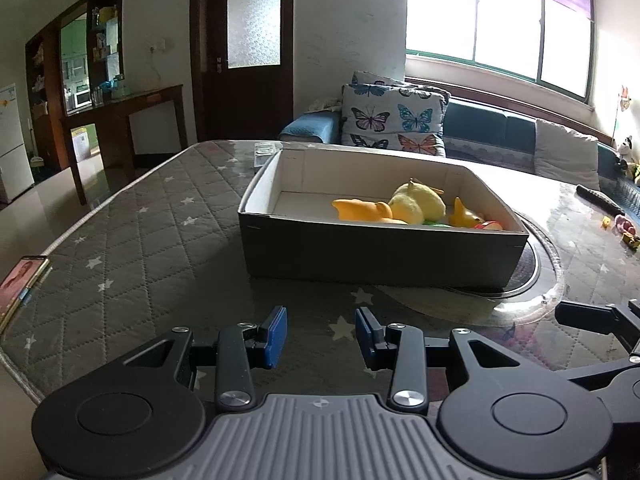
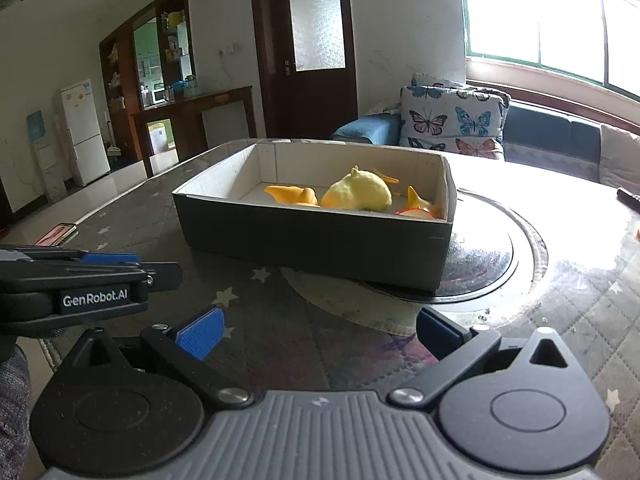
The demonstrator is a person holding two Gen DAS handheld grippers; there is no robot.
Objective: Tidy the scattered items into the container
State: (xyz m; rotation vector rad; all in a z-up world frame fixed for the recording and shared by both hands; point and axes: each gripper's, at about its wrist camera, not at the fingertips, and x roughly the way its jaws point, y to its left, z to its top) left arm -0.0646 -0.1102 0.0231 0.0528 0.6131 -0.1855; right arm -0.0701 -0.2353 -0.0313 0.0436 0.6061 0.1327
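Observation:
A dark cardboard box (image 1: 376,254) with a white inside stands on the table ahead of both grippers; it also shows in the right wrist view (image 2: 316,242). Inside lie a yellow plush toy (image 1: 420,202) (image 2: 358,194), an orange toy (image 1: 360,210) (image 2: 294,195) and other small toys at the right end. My left gripper (image 1: 321,334) is open and empty, low over the table in front of the box. My right gripper (image 2: 318,334) is open wide and empty, to the right of the left one. Small toys (image 1: 626,232) lie on the table at far right.
The table (image 1: 140,240) has a quilted star-pattern cover under glass, with a round inset (image 2: 500,264) beneath the box. A phone (image 1: 22,280) lies at the left edge. A remote (image 1: 264,154) lies behind the box; a dark one (image 1: 600,200) lies far right. A sofa stands behind.

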